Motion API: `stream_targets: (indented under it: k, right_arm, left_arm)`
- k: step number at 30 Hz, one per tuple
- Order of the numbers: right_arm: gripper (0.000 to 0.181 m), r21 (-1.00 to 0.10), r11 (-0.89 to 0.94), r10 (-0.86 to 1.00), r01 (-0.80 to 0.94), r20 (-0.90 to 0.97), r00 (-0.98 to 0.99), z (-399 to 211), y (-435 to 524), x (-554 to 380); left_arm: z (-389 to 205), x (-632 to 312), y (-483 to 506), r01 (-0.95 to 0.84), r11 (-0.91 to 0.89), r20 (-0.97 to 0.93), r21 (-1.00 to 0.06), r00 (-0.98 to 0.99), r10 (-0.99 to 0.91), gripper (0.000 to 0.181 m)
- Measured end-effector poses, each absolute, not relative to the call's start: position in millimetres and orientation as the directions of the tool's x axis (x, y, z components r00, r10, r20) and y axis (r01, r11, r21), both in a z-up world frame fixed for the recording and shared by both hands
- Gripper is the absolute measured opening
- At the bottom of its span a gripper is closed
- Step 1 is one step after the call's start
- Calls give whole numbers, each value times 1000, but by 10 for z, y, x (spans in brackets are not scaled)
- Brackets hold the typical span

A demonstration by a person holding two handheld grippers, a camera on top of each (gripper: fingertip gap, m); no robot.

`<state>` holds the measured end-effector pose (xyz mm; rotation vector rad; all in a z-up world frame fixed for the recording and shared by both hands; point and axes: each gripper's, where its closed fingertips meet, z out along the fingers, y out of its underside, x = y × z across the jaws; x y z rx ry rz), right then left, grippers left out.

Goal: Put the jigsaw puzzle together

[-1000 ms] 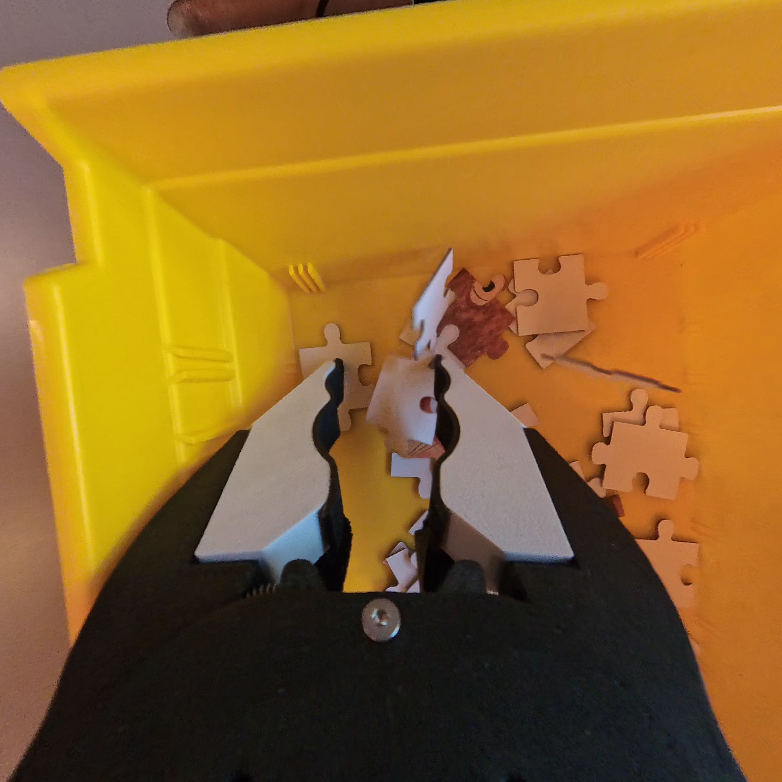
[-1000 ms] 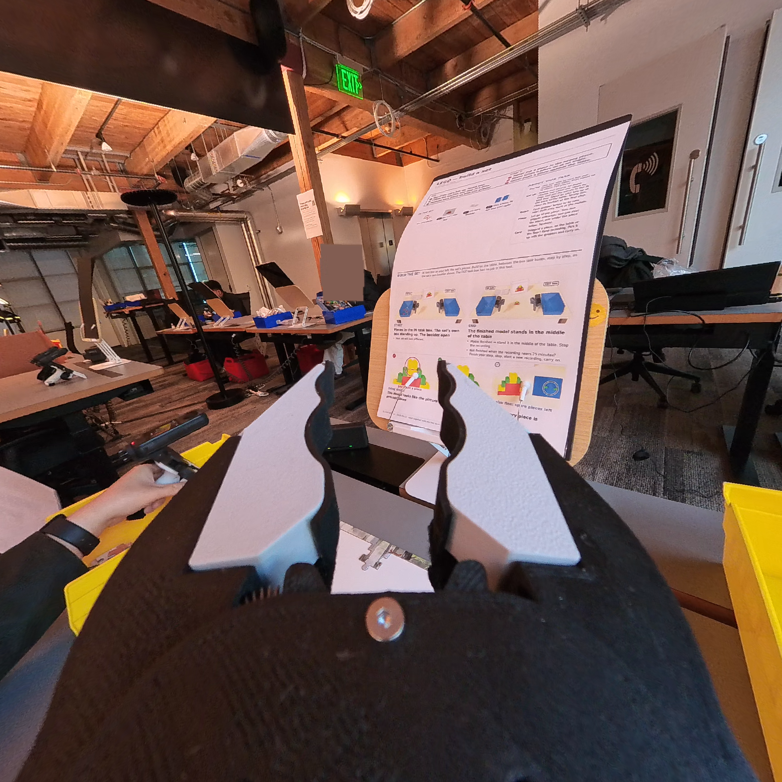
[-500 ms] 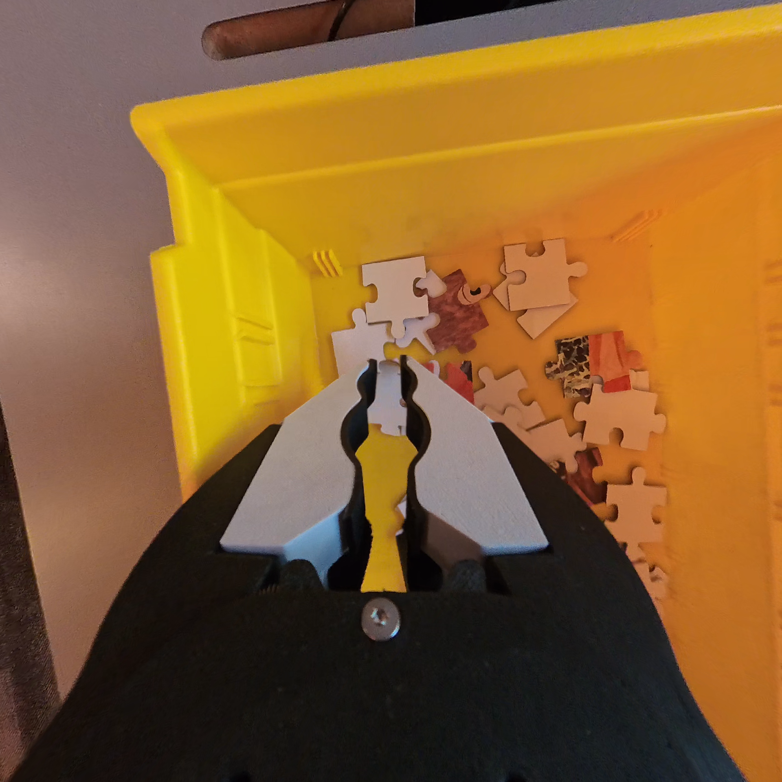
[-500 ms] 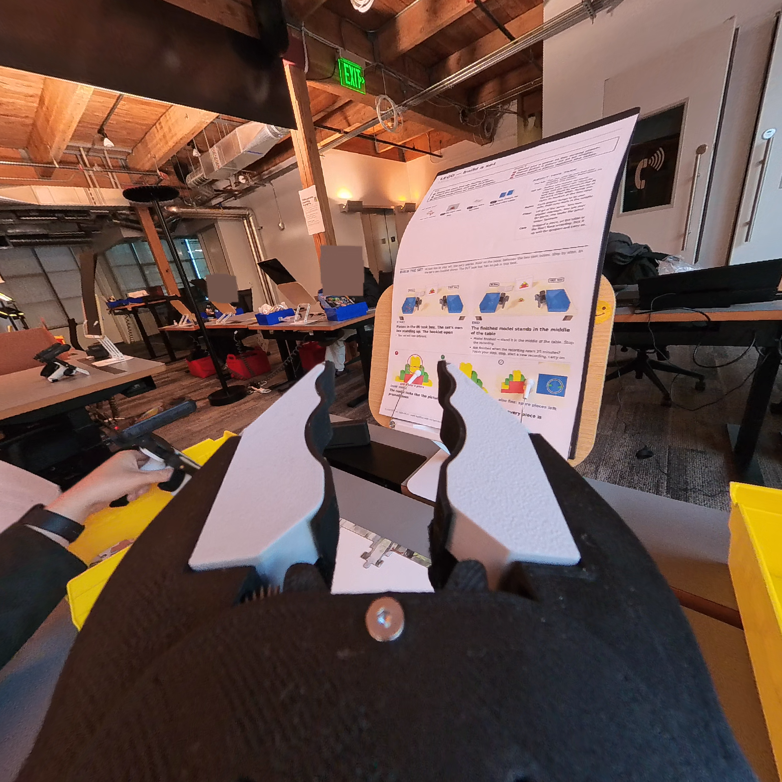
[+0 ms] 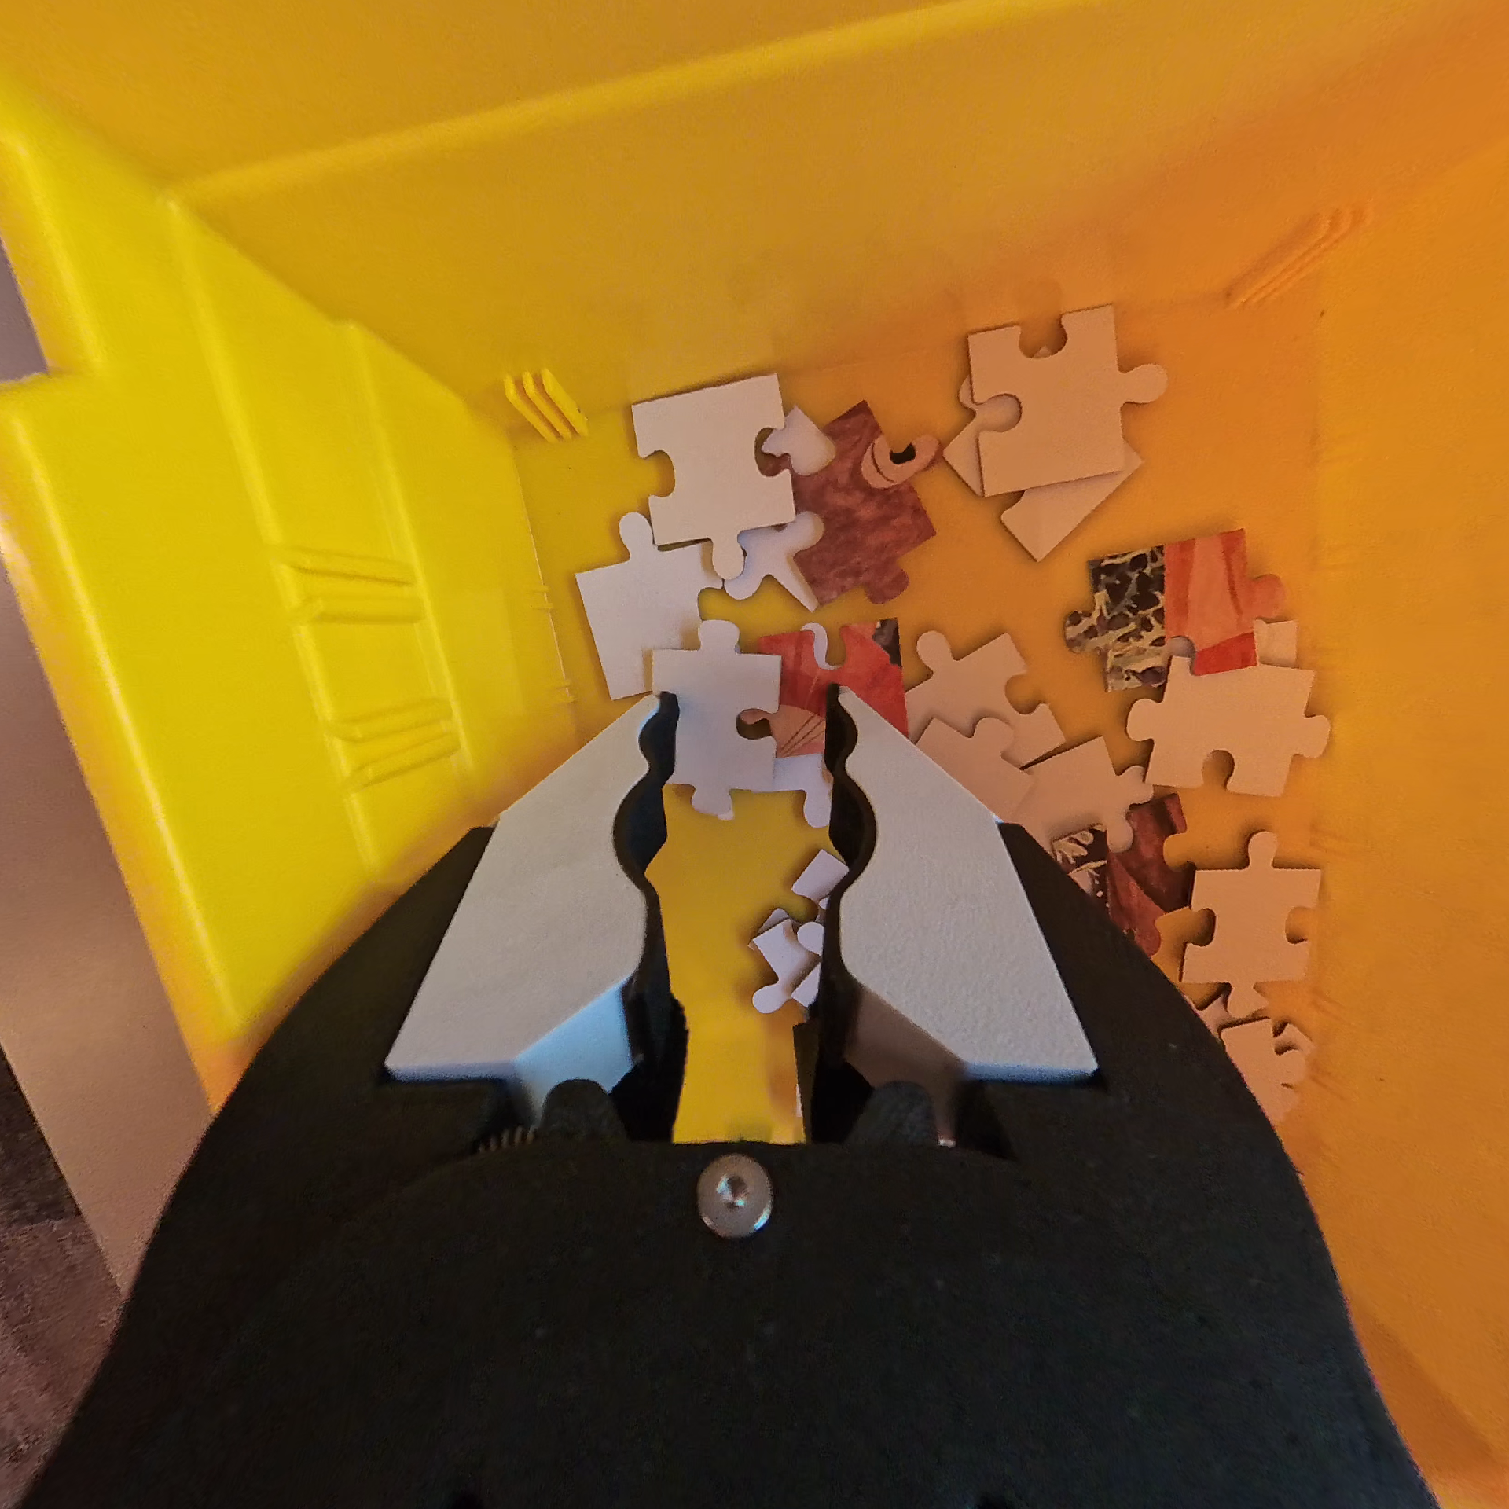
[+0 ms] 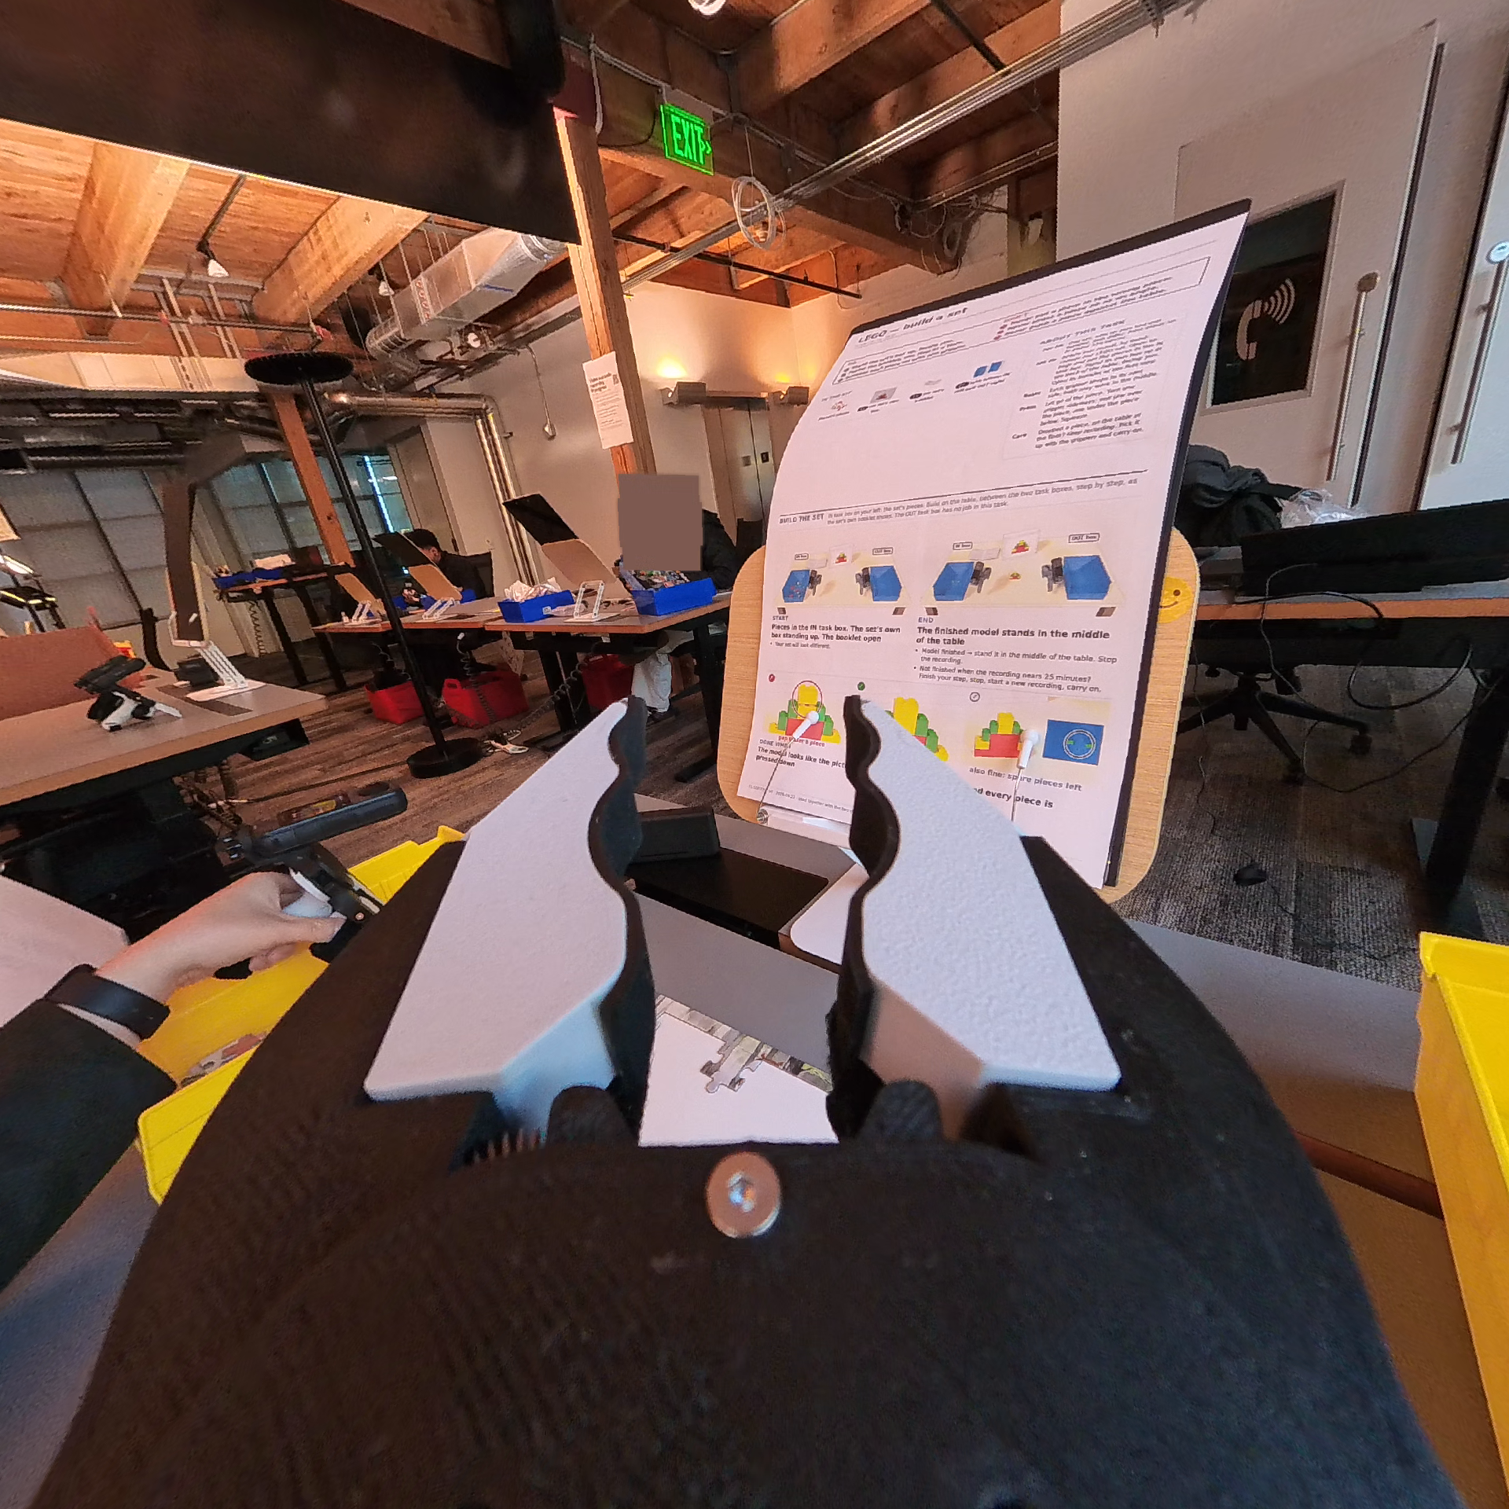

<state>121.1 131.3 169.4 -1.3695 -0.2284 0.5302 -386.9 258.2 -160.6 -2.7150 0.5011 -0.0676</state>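
Observation:
My left gripper is open, low inside a yellow bin. A white, face-down puzzle piece lies on the bin floor between its fingertips, beside a red printed piece. Several more pieces lie scattered on the floor, most face down. My right gripper is open and empty, held above the table. Between its fingers, low down, a white sheet with a strip of joined puzzle pieces shows. The right wrist view also shows a hand holding the left gripper over the bin.
A stand with a printed instruction sheet rises at the far edge of the table, with a black device in front of it. A second yellow bin stands at the right. Other desks and chairs fill the room behind. The tips of one gripper are about 60 centimetres away from the tips of the other.
Half a second ago my left gripper was nearly shut around a white piece, higher above the bin. Now it is open and lower in the bin. The right gripper has barely moved.

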Motion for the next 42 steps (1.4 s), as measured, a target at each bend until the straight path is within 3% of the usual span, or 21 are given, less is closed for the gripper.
stream_targets:
  k: [10,21,24,28,34,38,42]
  right_arm:
    - [48,-970,102,489,-219,-143,860,1689,1317,1177]
    - [48,-972,95,509,-216,-139,850,1682,1318,1080]
    - [47,-972,76,558,-222,-143,817,1662,1320,897]
    - [45,-974,5,702,-227,-158,695,1522,1309,279]
    - [52,-993,-96,805,-69,-119,581,916,1319,-783]
    - [54,-996,-90,830,-1,-75,552,662,1266,-1138]
    - [55,-980,-182,842,-80,-197,502,553,1225,-1317]
  left_arm:
    - [-1458,-3894,2572,-280,-868,22,-411,948,-316,1]
    - [-1007,-3666,2541,-217,-818,167,-533,921,-353,0]
    - [-509,-3227,2469,-190,-717,308,-671,808,-502,0]
    - [195,-2554,2217,-145,-494,347,-857,546,-763,0]
    - [764,-1866,1768,-6,-467,456,-884,204,-866,0]
    - [850,-1601,1541,-53,-421,410,-906,148,-900,0]
    - [913,-1438,1382,-90,-366,352,-926,139,-926,0]
